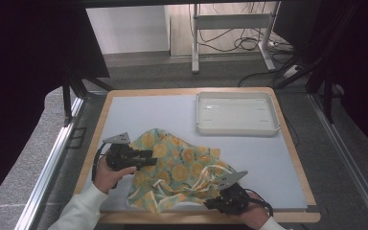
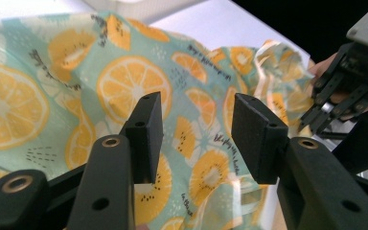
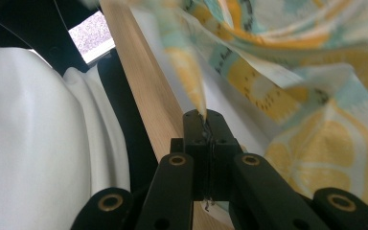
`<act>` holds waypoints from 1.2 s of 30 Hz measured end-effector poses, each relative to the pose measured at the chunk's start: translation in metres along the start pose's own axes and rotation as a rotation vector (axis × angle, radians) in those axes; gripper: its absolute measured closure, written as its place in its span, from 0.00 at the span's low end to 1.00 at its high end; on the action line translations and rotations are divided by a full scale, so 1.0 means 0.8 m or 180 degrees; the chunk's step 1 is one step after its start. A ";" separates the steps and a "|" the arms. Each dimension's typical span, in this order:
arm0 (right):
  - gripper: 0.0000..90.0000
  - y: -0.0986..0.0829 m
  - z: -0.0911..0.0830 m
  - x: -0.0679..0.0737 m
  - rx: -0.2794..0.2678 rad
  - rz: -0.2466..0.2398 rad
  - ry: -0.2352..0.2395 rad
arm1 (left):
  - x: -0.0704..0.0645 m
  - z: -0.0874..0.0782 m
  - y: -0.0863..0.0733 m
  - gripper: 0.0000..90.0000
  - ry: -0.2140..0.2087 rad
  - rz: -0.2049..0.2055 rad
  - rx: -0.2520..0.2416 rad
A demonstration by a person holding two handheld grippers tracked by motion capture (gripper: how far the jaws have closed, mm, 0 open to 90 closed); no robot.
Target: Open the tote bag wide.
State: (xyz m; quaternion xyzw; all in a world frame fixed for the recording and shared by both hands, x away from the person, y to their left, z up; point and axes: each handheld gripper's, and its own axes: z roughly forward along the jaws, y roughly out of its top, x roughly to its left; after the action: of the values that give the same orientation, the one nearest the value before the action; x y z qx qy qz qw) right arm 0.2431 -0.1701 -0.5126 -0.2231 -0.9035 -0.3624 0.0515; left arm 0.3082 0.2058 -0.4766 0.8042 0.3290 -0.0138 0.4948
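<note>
At table's near half: cloth (image 1: 179,165) lies crumpled, teal with orange-slice print, from centre toward 6 o'clock, its near edge at the wooden rim.
Tray: white tray (image 1: 236,114), shallow, sits at 1 o'clock, apart from the cloth.
Left gripper: left gripper (image 1: 146,156) at 8 o'clock, over the cloth's left edge; in the left gripper view its jaws stand spread with printed fabric behind the gap, nothing between them.
Right gripper: right gripper (image 3: 206,125) at 5 o'clock by the near rim; jaws pressed together, pinching a thin fold of the cloth's edge.
In the way: loose folds and pale straps bunch between the two grippers.
Surface: table (image 1: 139,112), pale grey mat framed in light wood.
Room: grey floor, dark curtains both sides, desk legs (image 1: 195,38) and cables at 12 o'clock.
</note>
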 end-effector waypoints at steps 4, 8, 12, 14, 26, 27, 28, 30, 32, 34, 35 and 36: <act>0.74 -0.005 -0.003 0.001 -0.0003 0.0066 -0.0093 | 0.000 0.006 -0.002 0.60 0.0007 0.0000 0.0061; 0.62 0.003 -0.032 0.006 -0.0330 0.0092 -0.0201 | 0.000 0.007 -0.004 0.60 0.0008 -0.0003 0.0078; 0.54 0.022 -0.068 0.008 -0.0600 0.0064 -0.0411 | 0.001 0.010 -0.005 0.60 0.0008 -0.0014 0.0107; 0.49 0.033 -0.076 0.004 -0.0637 0.0029 -0.0555 | 0.001 0.011 -0.005 0.60 0.0005 -0.0010 0.0120; 0.35 0.089 -0.041 -0.043 -0.0139 -0.0077 -0.0665 | 0.001 0.016 -0.008 0.61 0.0030 0.0007 0.0188; 0.35 0.090 -0.037 -0.046 -0.0083 -0.0078 -0.0651 | 0.000 0.016 -0.008 0.61 0.0031 0.0011 0.0192; 0.35 0.090 -0.031 -0.047 -0.0010 -0.0081 -0.0632 | 0.000 0.016 -0.008 0.61 0.0030 0.0014 0.0196; 0.38 0.088 -0.020 -0.050 0.0144 -0.0112 -0.0566 | -0.001 0.017 -0.009 0.61 0.0033 0.0018 0.0199; 0.48 0.084 -0.011 -0.051 0.0258 -0.0173 -0.0542 | -0.001 0.016 -0.009 0.61 0.0040 0.0027 0.0198; 0.65 0.081 -0.008 -0.050 0.0311 -0.0220 -0.0470 | 0.000 0.016 -0.009 0.61 0.0043 0.0035 0.0205; 0.73 0.081 -0.007 -0.050 0.0320 -0.0234 -0.0488 | 0.000 0.016 -0.009 0.61 0.0045 0.0023 0.0197; 0.81 0.081 -0.007 -0.051 0.0304 -0.0228 -0.0497 | 0.000 0.016 -0.009 0.61 0.0046 0.0014 0.0197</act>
State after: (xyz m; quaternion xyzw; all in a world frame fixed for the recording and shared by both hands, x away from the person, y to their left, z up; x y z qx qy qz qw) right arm 0.3074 -0.1473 -0.4780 -0.2155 -0.9284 -0.3020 -0.0215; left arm 0.3082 0.1980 -0.4888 0.8199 0.3303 -0.0171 0.4672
